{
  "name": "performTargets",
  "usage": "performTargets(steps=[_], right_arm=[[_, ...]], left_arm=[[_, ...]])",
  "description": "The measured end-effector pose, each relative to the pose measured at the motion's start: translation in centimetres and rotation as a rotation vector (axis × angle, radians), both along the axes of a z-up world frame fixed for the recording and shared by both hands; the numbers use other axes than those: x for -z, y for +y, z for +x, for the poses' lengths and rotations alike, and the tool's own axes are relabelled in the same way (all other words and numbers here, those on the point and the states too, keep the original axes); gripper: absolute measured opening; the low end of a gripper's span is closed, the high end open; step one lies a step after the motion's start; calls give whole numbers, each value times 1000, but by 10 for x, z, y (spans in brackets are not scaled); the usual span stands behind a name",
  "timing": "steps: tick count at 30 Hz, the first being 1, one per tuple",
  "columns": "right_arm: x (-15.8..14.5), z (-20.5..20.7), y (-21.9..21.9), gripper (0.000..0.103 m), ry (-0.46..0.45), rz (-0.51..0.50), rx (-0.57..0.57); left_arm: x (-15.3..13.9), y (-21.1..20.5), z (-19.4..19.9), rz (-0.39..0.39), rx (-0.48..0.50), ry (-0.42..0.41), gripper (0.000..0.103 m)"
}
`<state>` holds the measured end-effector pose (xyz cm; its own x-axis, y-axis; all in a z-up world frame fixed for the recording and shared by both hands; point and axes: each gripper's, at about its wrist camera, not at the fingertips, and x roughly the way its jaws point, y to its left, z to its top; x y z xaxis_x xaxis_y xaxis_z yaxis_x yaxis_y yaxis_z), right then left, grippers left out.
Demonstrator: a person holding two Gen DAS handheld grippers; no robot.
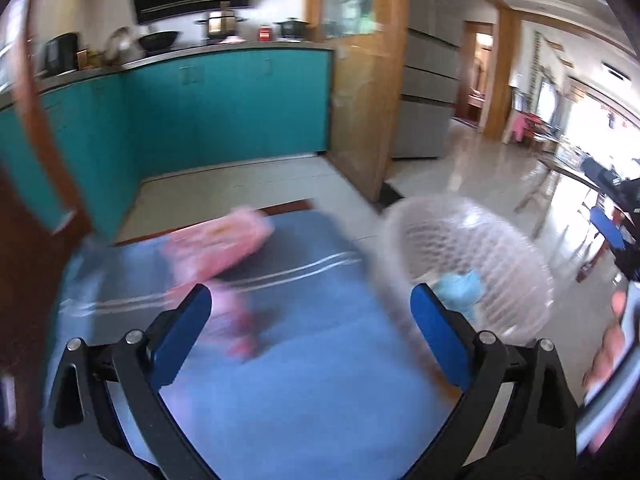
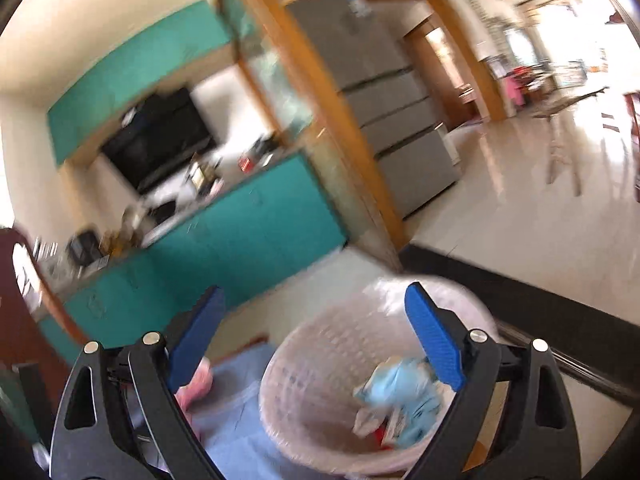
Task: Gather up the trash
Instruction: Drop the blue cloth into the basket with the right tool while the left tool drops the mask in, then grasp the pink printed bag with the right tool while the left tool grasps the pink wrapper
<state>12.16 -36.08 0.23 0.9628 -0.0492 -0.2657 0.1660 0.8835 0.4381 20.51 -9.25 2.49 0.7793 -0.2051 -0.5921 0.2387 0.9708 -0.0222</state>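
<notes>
A pale mesh trash basket (image 1: 464, 268) stands at the right edge of a blue cloth-covered table (image 1: 280, 360), with light-blue crumpled trash (image 1: 460, 290) inside. Pink wrappers (image 1: 218, 248) lie on the cloth at the far left, blurred. My left gripper (image 1: 310, 300) is open and empty above the cloth, between the wrappers and the basket. In the right wrist view my right gripper (image 2: 312, 308) is open and empty above the basket (image 2: 320, 396), which holds light-blue and white trash (image 2: 400, 396). A bit of pink wrapper (image 2: 196, 384) shows beside the left finger.
Teal kitchen cabinets (image 1: 224, 108) with pots on the counter stand beyond the table. A wooden door frame (image 1: 360, 80) and a grey refrigerator (image 1: 428, 80) are to the right. Glossy tiled floor (image 2: 520, 200) spreads beyond. A dark wooden chair (image 1: 24, 280) is at left.
</notes>
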Motion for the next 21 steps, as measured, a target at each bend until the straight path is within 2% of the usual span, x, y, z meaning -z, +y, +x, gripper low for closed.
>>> performTargets(steps=[4,7,9,12,15,17,21], right_arm=[[10,32,59,90,133,-134,-210],[27,47,119,89,246,-260,-394],[35,50,152,89,288,-325,-462],[42,51,191,89,312,-374,-543],[47,52,221,89,318,-422,-582],[51,58,236,92,328,-441,-603],[67,87,266,93,364,-483,-649]], left_arm=[[5,86,-23,-34,-169,-10,99],[12,124,-30,-83,-241,40,99],[14,133,-31,-83,-239,49,99],[12,135,-30,-39,-238,46,99],[8,139,-29,-73,-248,57,99],[10,143,-32,-69,-247,59,99],[15,146,-25,-75,-266,71,99]])
